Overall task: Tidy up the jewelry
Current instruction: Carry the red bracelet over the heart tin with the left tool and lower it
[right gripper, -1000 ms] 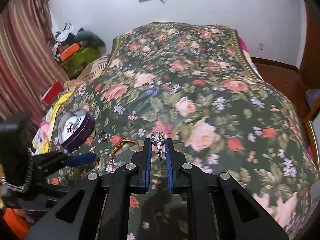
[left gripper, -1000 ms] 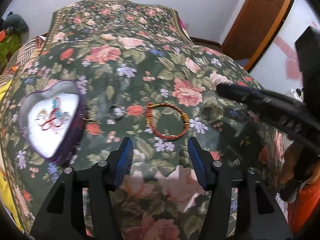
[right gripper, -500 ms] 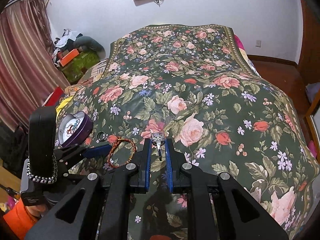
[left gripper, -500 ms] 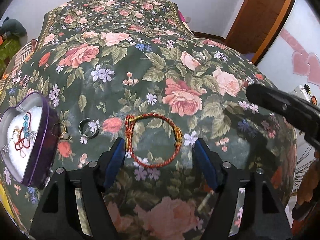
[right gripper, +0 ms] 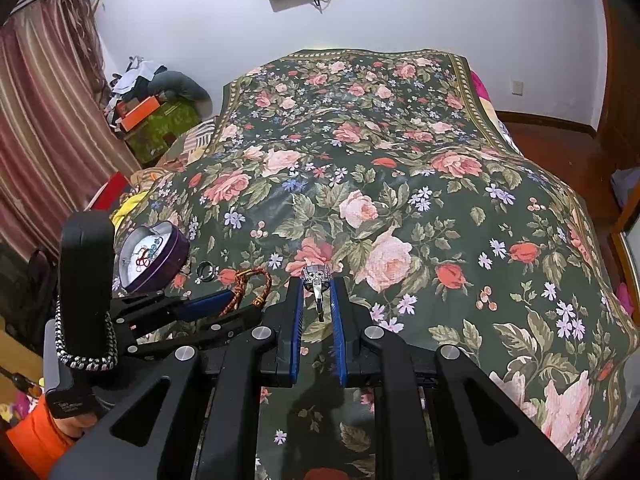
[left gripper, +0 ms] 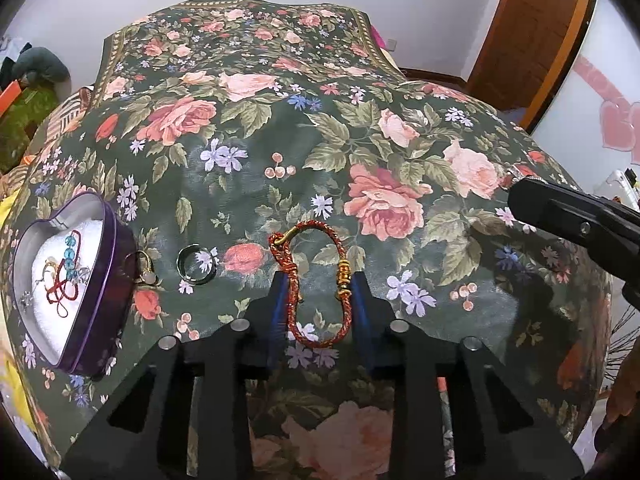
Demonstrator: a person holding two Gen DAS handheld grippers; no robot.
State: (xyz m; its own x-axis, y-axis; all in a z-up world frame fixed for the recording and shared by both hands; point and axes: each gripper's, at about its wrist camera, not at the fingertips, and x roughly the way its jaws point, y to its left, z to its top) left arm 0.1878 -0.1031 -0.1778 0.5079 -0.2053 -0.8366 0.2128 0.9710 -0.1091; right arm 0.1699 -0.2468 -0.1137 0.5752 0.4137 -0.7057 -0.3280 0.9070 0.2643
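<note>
A red braided bracelet (left gripper: 316, 280) with gold beads lies on the floral bedspread (left gripper: 320, 128). My left gripper (left gripper: 318, 284) has its blue pads closed in against the bracelet's two sides, squeezing it narrow. A purple heart-shaped tin (left gripper: 60, 288) with jewelry on white padding sits to the left. A dark ring (left gripper: 197, 263) and a gold ring (left gripper: 142, 266) lie between tin and bracelet. My right gripper (right gripper: 316, 284) is shut on a silver gemstone ring (right gripper: 316, 278), held above the bed right of the left gripper (right gripper: 224, 304). The tin (right gripper: 152, 256) and bracelet (right gripper: 250, 284) show there too.
The bedspread covers the whole bed. Clutter and boxes (right gripper: 156, 108) stand by a striped curtain (right gripper: 44, 120) at the left. A wooden door (left gripper: 532, 28) is at the right. The right gripper's arm (left gripper: 576, 220) reaches in from the right in the left wrist view.
My left gripper moved forward over the bracelet and its pads closed from wide open onto the bracelet's sides. My right gripper stayed shut on the silver ring and barely moved.
</note>
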